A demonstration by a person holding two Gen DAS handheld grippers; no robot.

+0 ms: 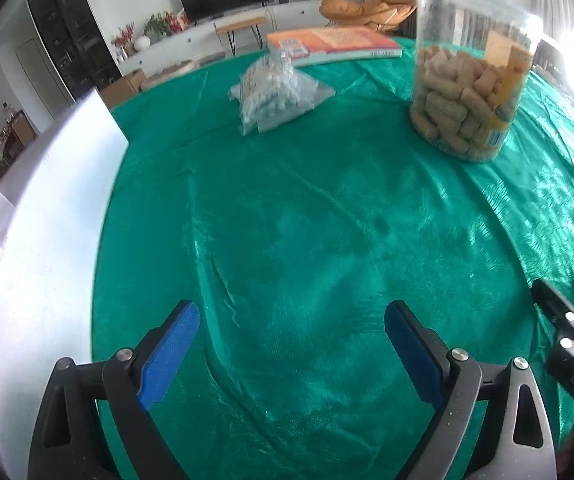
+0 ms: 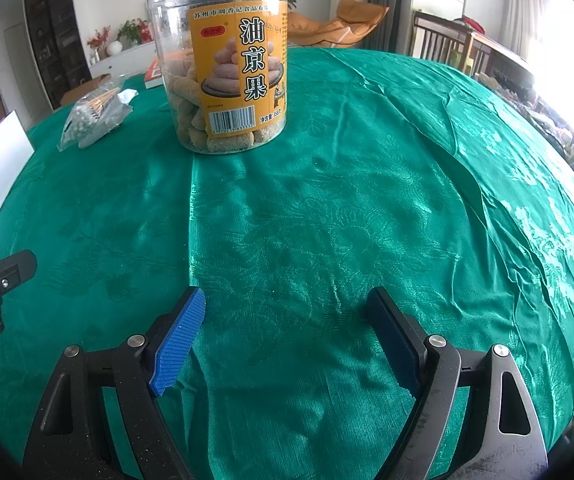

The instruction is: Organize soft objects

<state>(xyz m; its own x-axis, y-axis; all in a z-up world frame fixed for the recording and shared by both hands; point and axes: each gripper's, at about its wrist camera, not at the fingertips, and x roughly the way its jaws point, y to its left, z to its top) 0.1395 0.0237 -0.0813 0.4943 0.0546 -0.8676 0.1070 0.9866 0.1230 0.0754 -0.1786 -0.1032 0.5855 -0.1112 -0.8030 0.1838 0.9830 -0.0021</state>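
Observation:
A clear plastic bag of cotton swabs (image 1: 275, 92) lies on the green tablecloth (image 1: 307, 220), far ahead of my left gripper (image 1: 291, 316), which is open with nothing between its blue pads. In the right wrist view the same bag (image 2: 93, 118) lies at the far left. My right gripper (image 2: 287, 304) is open too, low over bare cloth (image 2: 327, 208). A tall clear jar of fried snacks (image 2: 227, 60) with an orange label stands upright ahead of it; the left wrist view shows the jar (image 1: 467, 80) at the upper right.
A white board (image 1: 47, 240) lies along the table's left side. An orange book (image 1: 335, 44) rests at the far edge behind the bag. The right gripper's fingers (image 1: 567, 320) show at the left view's right edge. Wooden chairs (image 2: 447, 48) stand beyond the table.

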